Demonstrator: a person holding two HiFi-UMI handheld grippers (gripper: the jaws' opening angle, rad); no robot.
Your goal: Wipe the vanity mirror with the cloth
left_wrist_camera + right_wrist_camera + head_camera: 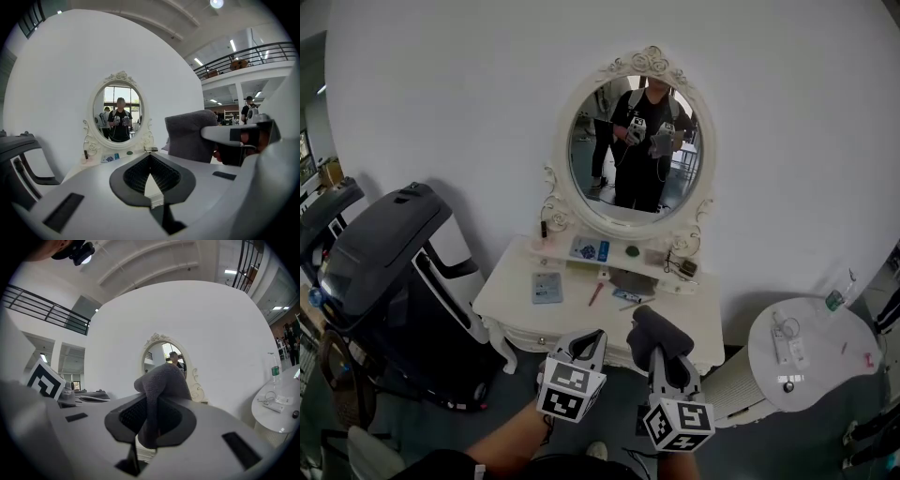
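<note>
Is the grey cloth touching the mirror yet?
No, the cloth is pinched in the right claw, held well apart from the mirror.

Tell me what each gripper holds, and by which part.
Right gripper pinches the grey cloth by a lower fold, the rest bunched above its jaws. Left gripper holds nothing, jaws together.

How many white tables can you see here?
2. The vanity table stands against the wall under the oval mirror. The round table stands to its right, near the picture's edge. More could be out of view.
</note>
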